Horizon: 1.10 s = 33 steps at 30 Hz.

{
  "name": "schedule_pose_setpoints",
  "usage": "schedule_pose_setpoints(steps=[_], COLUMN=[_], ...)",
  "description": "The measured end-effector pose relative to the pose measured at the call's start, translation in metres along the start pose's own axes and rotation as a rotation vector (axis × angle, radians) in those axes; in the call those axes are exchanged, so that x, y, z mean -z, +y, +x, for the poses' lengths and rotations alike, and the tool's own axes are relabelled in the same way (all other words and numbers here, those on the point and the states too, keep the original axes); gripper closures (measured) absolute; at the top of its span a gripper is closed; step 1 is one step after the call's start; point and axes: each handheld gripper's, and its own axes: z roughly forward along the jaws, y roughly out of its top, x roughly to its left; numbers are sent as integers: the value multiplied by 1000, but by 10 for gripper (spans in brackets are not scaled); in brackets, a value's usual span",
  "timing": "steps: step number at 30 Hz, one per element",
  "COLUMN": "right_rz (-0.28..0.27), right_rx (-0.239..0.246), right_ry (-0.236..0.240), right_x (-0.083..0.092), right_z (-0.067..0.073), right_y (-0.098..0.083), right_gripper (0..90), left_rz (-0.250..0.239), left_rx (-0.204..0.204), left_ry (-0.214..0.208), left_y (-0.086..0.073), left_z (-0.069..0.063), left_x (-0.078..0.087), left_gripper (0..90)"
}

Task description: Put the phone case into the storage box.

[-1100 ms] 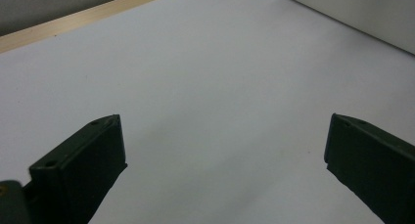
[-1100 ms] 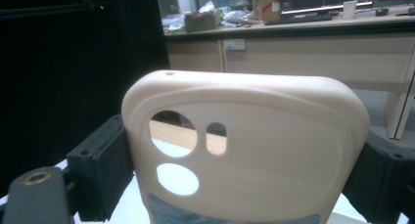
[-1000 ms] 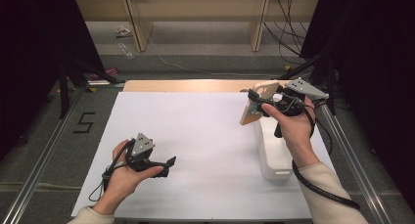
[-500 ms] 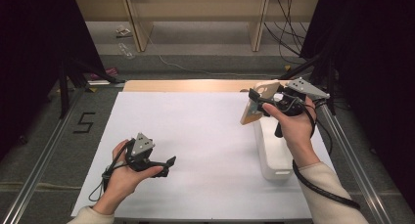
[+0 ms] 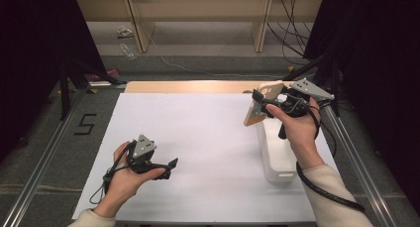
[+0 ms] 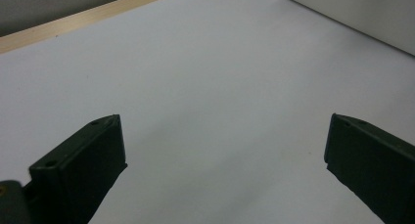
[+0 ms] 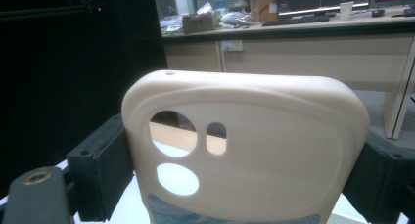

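Note:
My right gripper (image 5: pixel 261 102) holds a beige phone case (image 5: pixel 258 108) up in the air above the far end of a white box (image 5: pixel 277 152) at the table's right side. In the right gripper view the phone case (image 7: pixel 244 145) stands upright between the two black jaws, which press on its sides, and its camera cut-outs show through. My left gripper (image 5: pixel 171 166) rests low over the white sheet (image 5: pixel 198 138) at the front left. Its jaws (image 6: pixel 215 170) stand wide apart with nothing between them.
The white box is long and narrow and lies along the right edge of the sheet. A strip of wooden board (image 5: pixel 188 86) borders the sheet's far edge. Metal rails (image 5: pixel 44 152) run along both sides of the table. Cables trail behind the right hand.

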Motion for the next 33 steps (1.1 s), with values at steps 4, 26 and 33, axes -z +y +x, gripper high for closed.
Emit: schedule_pose_setpoints(steps=[4, 26, 33], right_rz=[0, -11, -13], right_rx=[-1, -8, -11], right_ry=[-4, -20, -24], right_x=[0, 3, 4], right_z=[-2, -7, -9], right_y=[0, 3, 3], right_gripper=[126, 126, 126], left_rz=[-1, -3, -2], left_rx=[0, 2, 4], left_ry=[1, 2, 1], left_y=[0, 0, 0], left_z=[0, 0, 0], left_x=[0, 0, 0], left_gripper=[11, 11, 11])
